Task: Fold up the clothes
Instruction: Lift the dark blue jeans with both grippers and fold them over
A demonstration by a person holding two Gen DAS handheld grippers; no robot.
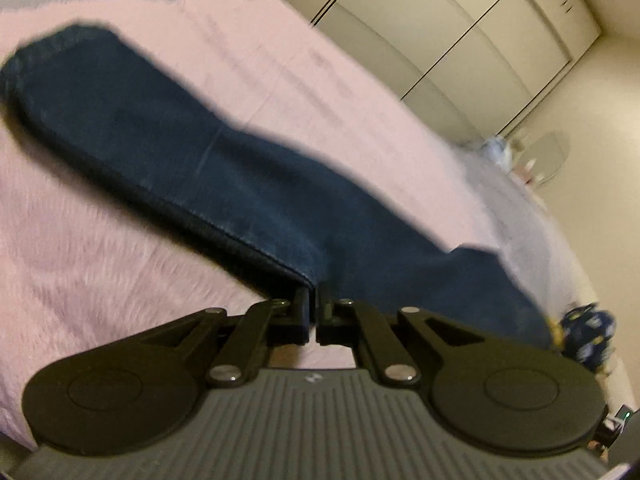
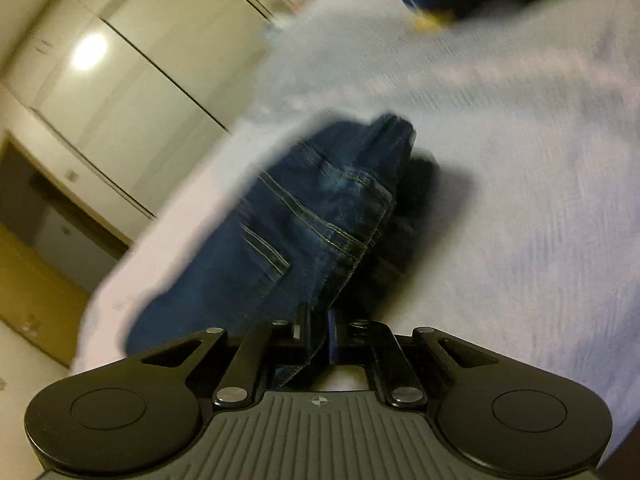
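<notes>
Through my left wrist camera I see a pair of dark blue denim jeans (image 1: pixel 168 144) lying lengthwise on a pale pink, fuzzy bedspread (image 1: pixel 100 248), one leg running from the far left, where its hem end rests flat, down toward the near centre. There my left gripper (image 1: pixel 314 304) has its black fingers pressed almost together on the stitched edge of the fabric, pinching it. Far right in that view stand cream wardrobe doors (image 1: pixel 440 40), and at the near right edge sits a blurred dark blue patterned item with a yellow spot (image 1: pixel 584 332); I cannot tell what it is. Through my right wrict camera, the wardrobe doors (image 2: pixel 132 92) fill the left, with a wooden panel below them. At centre the seat portion of the jeans (image 2: pixel 304 220), showing a back pocket and tan stitching, is bunched on the bedspread (image 2: pixel 520 200). My right gripper (image 2: pixel 318 328) is clamped on a fold of that denim, which passes between the fingers. The frame is motion-blurred.
</notes>
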